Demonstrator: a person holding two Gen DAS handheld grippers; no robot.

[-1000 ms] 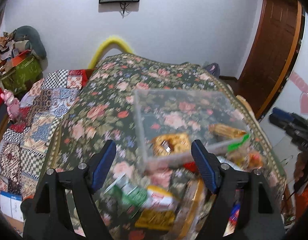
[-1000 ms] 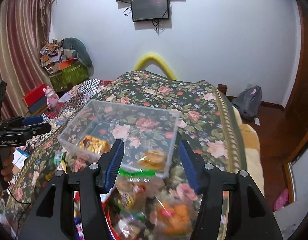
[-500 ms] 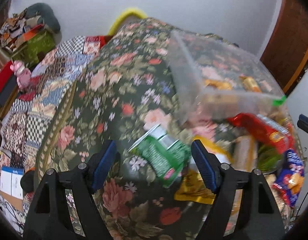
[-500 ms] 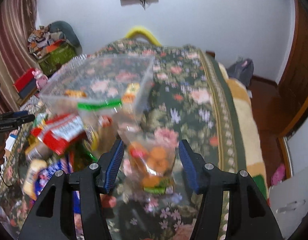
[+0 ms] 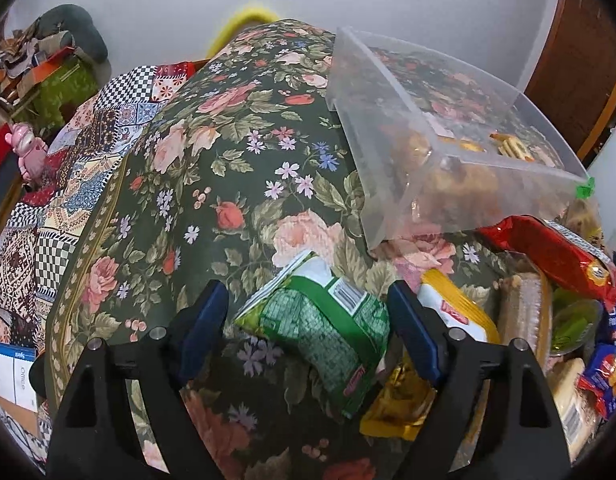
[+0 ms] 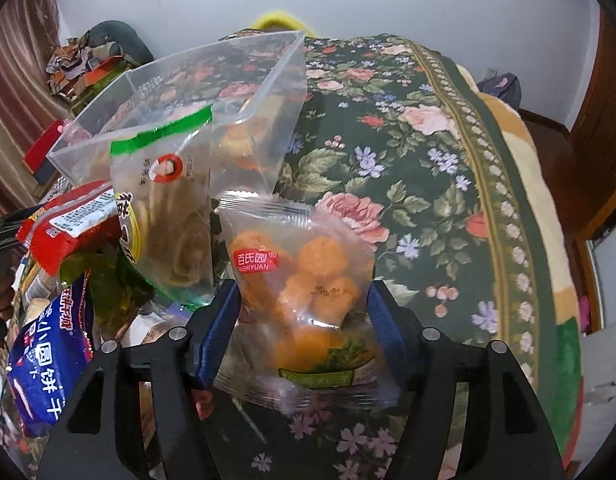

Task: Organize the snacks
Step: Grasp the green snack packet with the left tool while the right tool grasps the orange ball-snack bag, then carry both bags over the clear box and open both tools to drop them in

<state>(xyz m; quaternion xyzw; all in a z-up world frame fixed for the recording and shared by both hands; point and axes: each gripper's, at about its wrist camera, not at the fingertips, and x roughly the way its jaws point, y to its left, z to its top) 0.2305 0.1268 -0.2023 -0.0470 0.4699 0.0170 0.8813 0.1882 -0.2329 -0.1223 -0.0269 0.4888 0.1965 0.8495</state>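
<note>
Left wrist view: the left gripper (image 5: 308,316) hangs over the flowered bed (image 5: 212,168), jaws spread wide on either side of a green snack bag (image 5: 328,332), the right finger close against the bag, the left apart. Bare cover lies to the left as far as the bed's edge. The clear bin (image 5: 440,140) sits beyond, to the right.

Right wrist view: the right gripper (image 6: 304,320) has its jaws released around a clear bag of orange balls (image 6: 308,280); whether they touch is unclear. The clear bin (image 6: 196,92) and a snack pile (image 6: 68,264) crowd the left; open cover lies to the right.
</note>
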